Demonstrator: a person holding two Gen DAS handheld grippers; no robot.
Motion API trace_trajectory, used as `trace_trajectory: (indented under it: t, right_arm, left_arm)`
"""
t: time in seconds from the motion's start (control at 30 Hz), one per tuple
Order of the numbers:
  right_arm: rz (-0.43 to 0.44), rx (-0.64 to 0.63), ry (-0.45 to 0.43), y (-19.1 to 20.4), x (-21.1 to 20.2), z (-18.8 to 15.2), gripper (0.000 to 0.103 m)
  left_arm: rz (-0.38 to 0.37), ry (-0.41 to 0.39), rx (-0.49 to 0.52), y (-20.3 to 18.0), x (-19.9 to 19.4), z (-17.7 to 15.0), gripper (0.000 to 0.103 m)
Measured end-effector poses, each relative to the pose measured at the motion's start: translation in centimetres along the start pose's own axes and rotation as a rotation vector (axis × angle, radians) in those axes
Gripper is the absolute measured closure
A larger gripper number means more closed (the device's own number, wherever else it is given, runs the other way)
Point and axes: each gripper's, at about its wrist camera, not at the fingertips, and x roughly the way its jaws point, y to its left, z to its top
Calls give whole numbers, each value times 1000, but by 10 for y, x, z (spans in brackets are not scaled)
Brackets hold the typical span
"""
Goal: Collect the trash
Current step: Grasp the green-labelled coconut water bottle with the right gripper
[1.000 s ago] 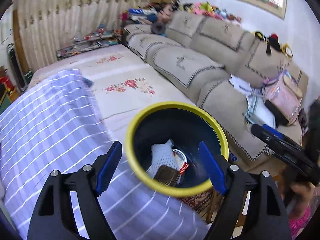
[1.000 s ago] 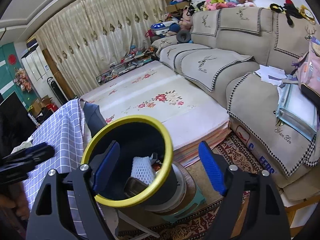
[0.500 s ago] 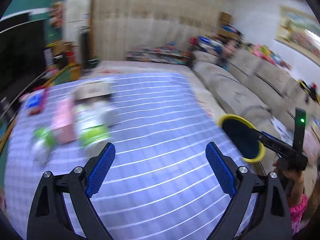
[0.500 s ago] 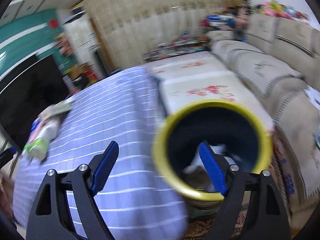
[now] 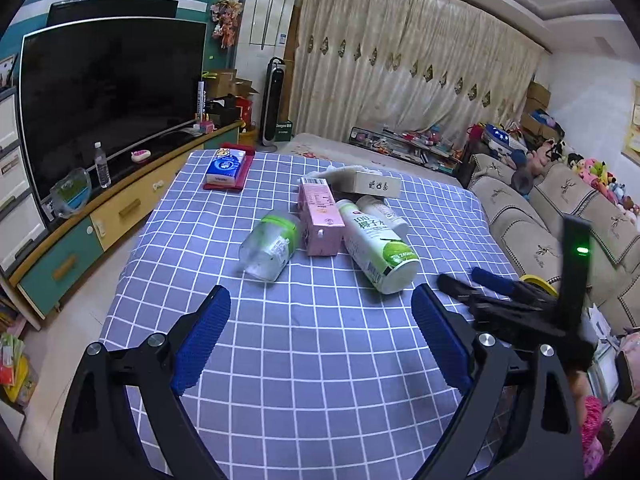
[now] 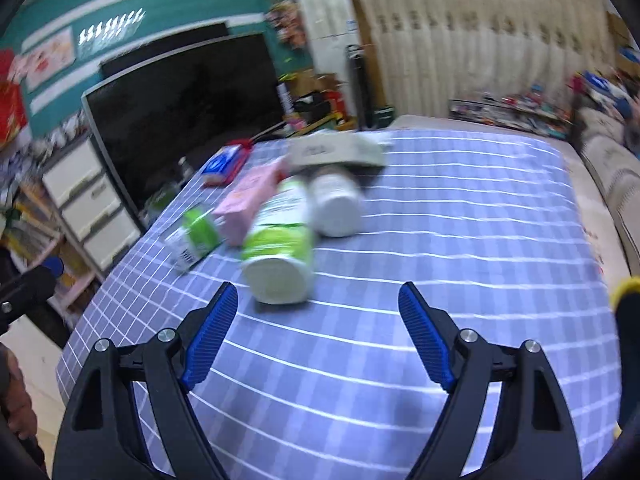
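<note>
Trash lies on the blue checked tablecloth (image 5: pixel 320 360): a white and green coconut drink bottle (image 5: pixel 376 246), a pink carton (image 5: pixel 320 218), a clear jar with a green lid (image 5: pixel 270 246), a smaller white bottle (image 5: pixel 382 212) and a white box (image 5: pixel 376 184). My left gripper (image 5: pixel 320 340) is open and empty, short of the items. My right gripper (image 6: pixel 320 332) is open and empty, just before the coconut bottle (image 6: pixel 280 248); it also shows in the left wrist view (image 5: pixel 480 280). The yellow-rimmed bin (image 5: pixel 538 280) peeks past the table's right edge.
A tissue pack on a red cloth (image 5: pixel 226 166) lies at the far left of the table. A TV (image 5: pixel 108 92) and low cabinet stand to the left, a beige sofa (image 5: pixel 560 208) to the right, curtains behind.
Both grippers have swung away from the bin and now face the table with the trash. Both stay open and empty.
</note>
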Motion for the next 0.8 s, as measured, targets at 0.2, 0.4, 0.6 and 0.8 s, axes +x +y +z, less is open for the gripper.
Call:
trace_trajectory:
  t: [0.2,0.4,0.6,0.8]
  right_arm:
    - [-45,-52,54,20,36,10,25]
    - [-72,-33,103,17,62,18,25]
    - [-79,-26,127,20,77,22,25]
    - [-122,-61,146,23,78,21,53]
  left_arm:
    - [-17,17,-20,6,5,-6,12]
    - [-43,39,-54,11,14,-15,12]
    - [-61,52,-54,7,19,-20,12]
    - [-62,57,-63,7,19,-25,12]
